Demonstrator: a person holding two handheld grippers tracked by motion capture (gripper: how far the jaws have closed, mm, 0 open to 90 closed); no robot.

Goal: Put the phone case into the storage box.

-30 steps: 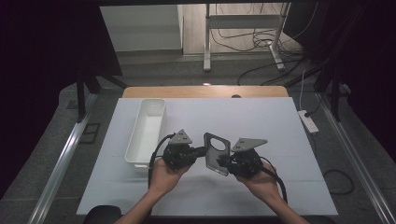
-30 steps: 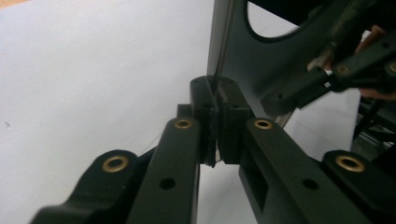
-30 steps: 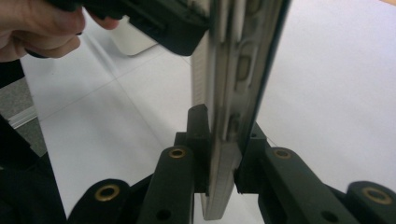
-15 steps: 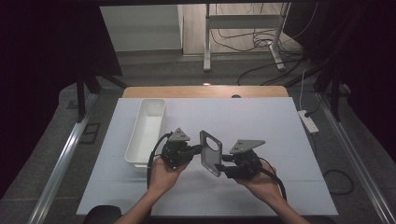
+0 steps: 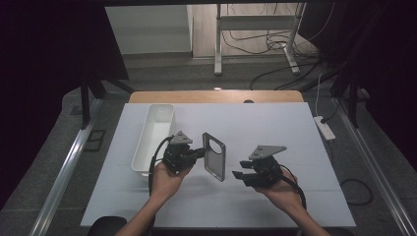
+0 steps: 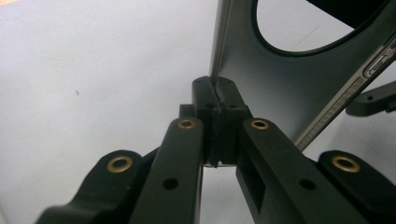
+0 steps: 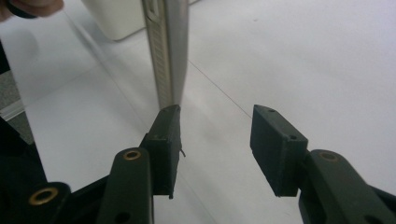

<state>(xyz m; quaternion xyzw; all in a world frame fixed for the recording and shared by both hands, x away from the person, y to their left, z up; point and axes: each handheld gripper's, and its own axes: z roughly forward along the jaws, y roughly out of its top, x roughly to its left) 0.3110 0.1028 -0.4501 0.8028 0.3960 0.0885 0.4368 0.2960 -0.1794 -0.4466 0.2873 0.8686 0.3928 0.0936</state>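
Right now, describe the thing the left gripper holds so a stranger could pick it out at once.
On the white table, right of the long white bin, the left gripper is shut on the edge of a flat grey phone case, held upright above the surface. Its large round camera cutout near the top sets it apart; nothing else there is thin, dark and slab-like.

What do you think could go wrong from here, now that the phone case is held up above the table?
The left claw pinches the phone case by one thin edge alone, so it could pivot or slip and drop onto the table. The right claw, whose jaws have just been opening, stands apart with nothing between them, so it gives no support. Swinging the case toward the white bin might knock its rim.
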